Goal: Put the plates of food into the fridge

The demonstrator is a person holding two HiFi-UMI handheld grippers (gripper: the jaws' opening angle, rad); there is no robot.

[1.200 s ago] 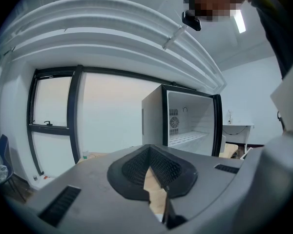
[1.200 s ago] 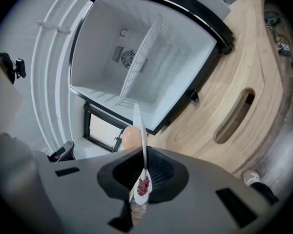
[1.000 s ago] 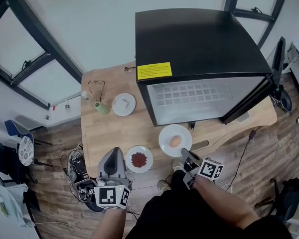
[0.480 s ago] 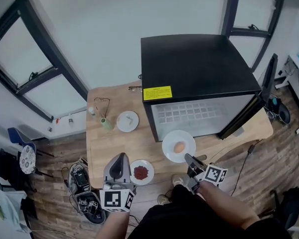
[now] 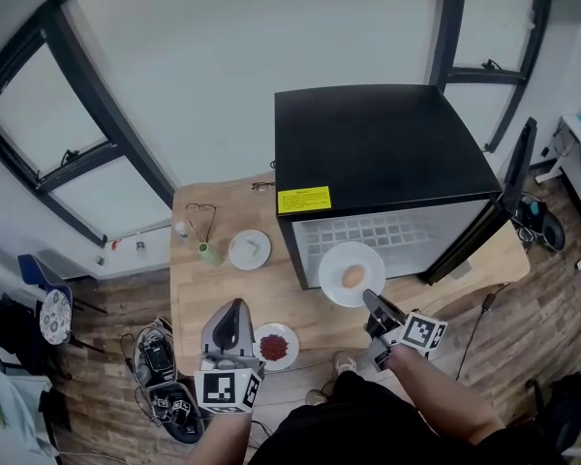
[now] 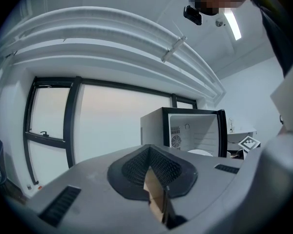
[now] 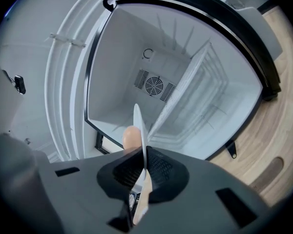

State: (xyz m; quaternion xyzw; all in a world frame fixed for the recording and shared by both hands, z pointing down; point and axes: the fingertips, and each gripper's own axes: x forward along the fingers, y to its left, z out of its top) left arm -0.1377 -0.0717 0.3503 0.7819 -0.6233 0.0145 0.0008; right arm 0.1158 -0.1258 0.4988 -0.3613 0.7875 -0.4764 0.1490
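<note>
One plate (image 7: 138, 126), edge-on to the right hand-held gripper (image 7: 142, 156) clamping it, looks round overhead; left hand-held gripper (image 6: 150, 172) closed, empty.

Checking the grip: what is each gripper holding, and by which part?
The right gripper pinches the egg plate by its near rim; the left gripper holds nothing.

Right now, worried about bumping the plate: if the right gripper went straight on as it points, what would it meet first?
Likely nothing soon: the right gripper, shut on the plate, points into the open fridge; its back wall by the fan comes first, though depth is unclear.
</note>
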